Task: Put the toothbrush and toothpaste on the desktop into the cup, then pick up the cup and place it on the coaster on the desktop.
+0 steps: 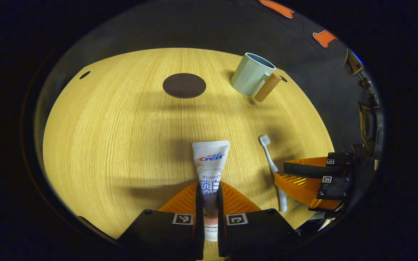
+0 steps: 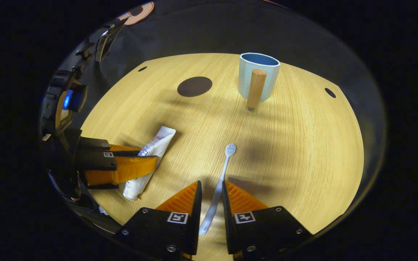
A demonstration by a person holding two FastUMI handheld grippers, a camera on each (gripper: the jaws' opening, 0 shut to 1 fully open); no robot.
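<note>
A white toothpaste tube [image 1: 210, 159] lies flat on the wooden table [image 1: 103, 145], and my left gripper [image 1: 209, 185] is shut on its lower half. In the right gripper view the same tube [image 2: 160, 143] runs between the left gripper's [image 2: 149, 154] fingers. A pale toothbrush [image 2: 227, 159] lies bristle end away from me. My right gripper [image 2: 212, 184] is open and straddles its handle with a gap on each side. A light blue cup [image 1: 249, 74] with a wooden handle stands upright at the far side. The dark round coaster [image 1: 184, 85] lies flat to its left.
In the left gripper view the right gripper [image 1: 281, 171] reaches in from the right toward the toothbrush [image 1: 270, 159]. The cup [image 2: 245, 79] and coaster [image 2: 194, 86] stand apart at the back. Small holes [image 2: 330, 92] mark the table's [image 2: 303, 145] far corners.
</note>
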